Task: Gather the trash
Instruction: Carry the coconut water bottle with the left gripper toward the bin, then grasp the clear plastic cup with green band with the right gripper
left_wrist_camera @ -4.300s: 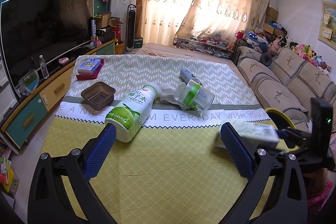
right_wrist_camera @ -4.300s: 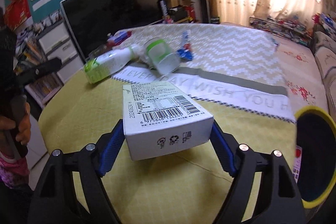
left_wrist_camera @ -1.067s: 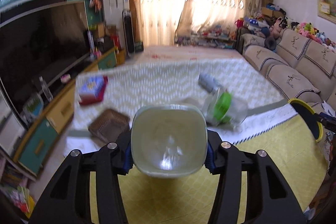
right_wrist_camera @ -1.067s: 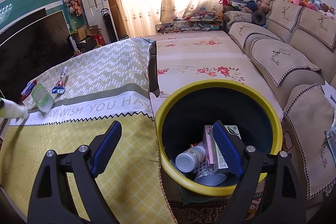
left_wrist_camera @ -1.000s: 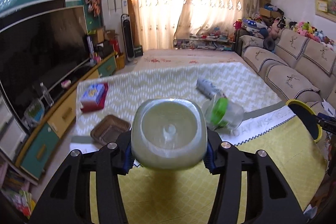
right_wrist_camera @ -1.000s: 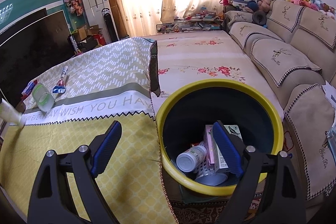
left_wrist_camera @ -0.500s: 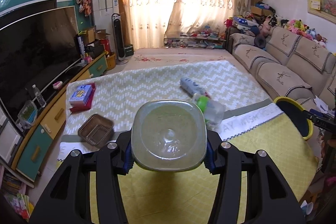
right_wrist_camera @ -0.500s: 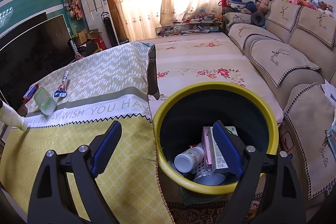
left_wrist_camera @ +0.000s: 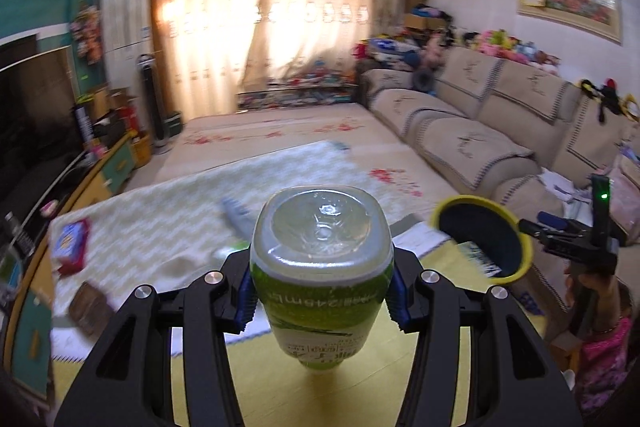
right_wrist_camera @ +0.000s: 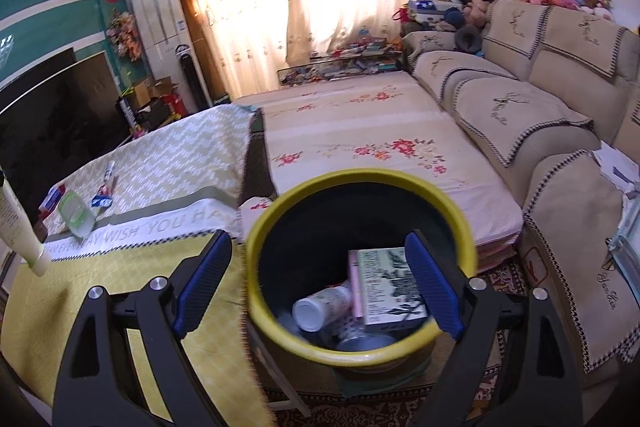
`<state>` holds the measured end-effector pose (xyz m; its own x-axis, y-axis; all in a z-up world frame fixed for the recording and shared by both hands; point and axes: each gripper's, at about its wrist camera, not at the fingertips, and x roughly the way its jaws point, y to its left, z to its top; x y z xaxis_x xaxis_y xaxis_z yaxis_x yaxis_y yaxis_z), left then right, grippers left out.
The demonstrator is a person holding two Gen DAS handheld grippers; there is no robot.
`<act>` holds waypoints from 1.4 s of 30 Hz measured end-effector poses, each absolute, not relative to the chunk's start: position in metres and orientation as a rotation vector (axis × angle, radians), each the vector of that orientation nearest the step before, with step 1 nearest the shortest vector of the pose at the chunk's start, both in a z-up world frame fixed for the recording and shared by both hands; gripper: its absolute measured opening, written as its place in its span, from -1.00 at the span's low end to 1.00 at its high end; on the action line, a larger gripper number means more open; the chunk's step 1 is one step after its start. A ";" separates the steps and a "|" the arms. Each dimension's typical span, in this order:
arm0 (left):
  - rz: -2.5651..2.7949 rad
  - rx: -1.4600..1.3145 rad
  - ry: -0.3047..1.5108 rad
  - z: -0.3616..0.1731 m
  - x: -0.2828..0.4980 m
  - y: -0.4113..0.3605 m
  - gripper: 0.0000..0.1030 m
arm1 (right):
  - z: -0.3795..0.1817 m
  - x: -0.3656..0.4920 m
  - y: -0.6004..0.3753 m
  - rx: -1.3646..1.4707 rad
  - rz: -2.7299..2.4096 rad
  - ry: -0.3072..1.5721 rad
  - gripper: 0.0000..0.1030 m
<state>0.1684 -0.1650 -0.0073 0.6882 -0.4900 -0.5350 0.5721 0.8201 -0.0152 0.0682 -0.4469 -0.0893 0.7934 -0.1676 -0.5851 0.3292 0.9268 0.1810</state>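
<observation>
1. The left gripper [left_wrist_camera: 320, 291] pinched a green-labelled bottle [left_wrist_camera: 320, 267], its clear base facing the camera, held above the table [left_wrist_camera: 400, 379].
2. The bin [left_wrist_camera: 482, 239] stood ahead and to its right.
3. The right gripper [right_wrist_camera: 320, 287] hung spread and empty over the bin [right_wrist_camera: 360, 355].
4. A box [right_wrist_camera: 386, 287] and a small bottle [right_wrist_camera: 320, 307] lay in the bin between its fingers.

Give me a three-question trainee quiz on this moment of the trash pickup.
1. True or false: the left tongs grip the green bottle.
2. What are the right tongs holding? A) a box B) nothing C) a bottle
3. Fill in: the white box lies inside the yellow-rimmed ____.

Key: 1 true; 2 B; 3 bin.
</observation>
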 end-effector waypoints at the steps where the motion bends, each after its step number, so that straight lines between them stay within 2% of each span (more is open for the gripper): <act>1: -0.623 0.163 0.552 -0.005 0.168 -0.177 -0.01 | -0.089 0.065 -0.452 0.285 -0.284 0.594 0.62; 10: -0.904 0.230 0.571 -0.001 0.169 -0.330 -0.01 | -0.081 0.024 -0.499 0.317 -0.410 0.545 0.62; 15: -0.982 0.285 0.601 -0.020 0.175 -0.417 0.00 | -0.081 0.011 -0.515 0.335 -0.446 0.541 0.62; 16: -0.976 0.299 0.614 -0.028 0.179 -0.430 0.05 | -0.081 0.011 -0.516 0.337 -0.448 0.542 0.63; 17: -0.957 0.311 0.627 -0.036 0.183 -0.443 0.27 | -0.082 0.011 -0.518 0.342 -0.449 0.545 0.63; 18: -0.948 0.316 0.635 -0.041 0.189 -0.452 0.41 | -0.083 0.011 -0.518 0.343 -0.448 0.546 0.63; 20: -0.923 0.306 0.662 -0.049 0.194 -0.456 0.41 | -0.083 0.012 -0.517 0.342 -0.443 0.548 0.63; 23: -0.904 0.261 0.673 -0.049 0.193 -0.434 0.41 | -0.083 0.016 -0.513 0.337 -0.422 0.551 0.63; 29: -0.776 0.179 0.620 -0.031 0.181 -0.331 0.57 | -0.086 0.041 -0.484 0.315 -0.332 0.584 0.63; 42: -0.349 0.106 0.582 -0.029 0.141 -0.101 0.69 | -0.071 0.159 -0.316 0.142 0.185 0.684 0.63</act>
<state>0.1405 -0.1015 -0.0286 0.7786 -0.2922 -0.5554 0.3513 0.9363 -0.0001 0.1590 -0.3156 -0.0705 0.7598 0.2157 -0.6133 -0.1230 0.9740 0.1903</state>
